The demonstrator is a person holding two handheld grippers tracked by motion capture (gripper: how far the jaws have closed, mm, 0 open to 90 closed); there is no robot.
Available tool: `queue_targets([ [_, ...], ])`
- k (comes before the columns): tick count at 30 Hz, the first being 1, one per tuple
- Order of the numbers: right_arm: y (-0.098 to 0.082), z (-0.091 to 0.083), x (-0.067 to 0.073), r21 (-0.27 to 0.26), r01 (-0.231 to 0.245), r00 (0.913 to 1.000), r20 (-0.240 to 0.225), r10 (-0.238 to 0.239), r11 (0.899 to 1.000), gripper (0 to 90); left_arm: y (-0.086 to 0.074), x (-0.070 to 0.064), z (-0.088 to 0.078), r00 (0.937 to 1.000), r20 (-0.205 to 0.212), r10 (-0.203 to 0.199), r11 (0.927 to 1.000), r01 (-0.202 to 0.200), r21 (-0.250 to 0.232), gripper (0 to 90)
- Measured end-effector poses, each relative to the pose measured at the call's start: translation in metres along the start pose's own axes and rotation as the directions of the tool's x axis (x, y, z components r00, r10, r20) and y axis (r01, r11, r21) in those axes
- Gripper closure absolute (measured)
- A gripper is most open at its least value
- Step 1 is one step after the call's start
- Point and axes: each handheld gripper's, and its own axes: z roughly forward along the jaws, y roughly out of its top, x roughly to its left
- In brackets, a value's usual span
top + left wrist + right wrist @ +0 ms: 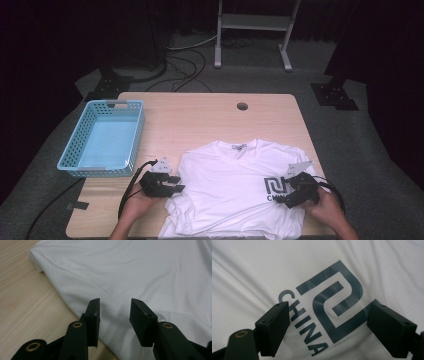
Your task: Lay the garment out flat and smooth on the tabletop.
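1. The white T-shirt [235, 192] is lying flat on the near part of the table [200, 115], and folding seems to be starting.
2. The left gripper [176, 184] is standing over the shirt's side edge, jaws partly apart, not yet pinching.
3. The right gripper [289, 192] is hovering wide apart over the printed logo [329, 307].
4. Next, each probably needs to pinch cloth.

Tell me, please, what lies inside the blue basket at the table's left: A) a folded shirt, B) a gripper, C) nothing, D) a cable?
C: the basket shows only its bare blue floor, while the shirt lies flat on the table.
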Motion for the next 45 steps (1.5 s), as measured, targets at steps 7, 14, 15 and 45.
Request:
queue_targets([
  [7,-0.002,0.000,-0.001,-0.012,0.000,1.0000,0.000,0.000,1.000,17.8,-0.003,0.001,0.005,0.9997,0.018,0.015,0.9995,-0.015,0.028,79.4],
  [14,-0.003,-0.001,-0.001,-0.016,-0.002,1.0000,-0.001,0.002,1.000,17.9,-0.005,0.010,0.000,1.0000,-0.001,0.002,0.9995,-0.002,0.033,80.7],
  [15,-0.003,-0.001,-0.001,-0.016,-0.002,1.0000,-0.001,0.002,1.000,17.9,-0.005,0.011,0.000,0.9998,-0.017,0.004,0.9993,-0.003,0.039,80.4],
  [45,-0.007,-0.001,-0.003,-0.046,-0.003,1.0000,0.004,0.004,0.999,17.8,0.047,-0.022,-0.010,0.9996,-0.028,-0.008,0.9979,0.006,-0.064,87.5],
])
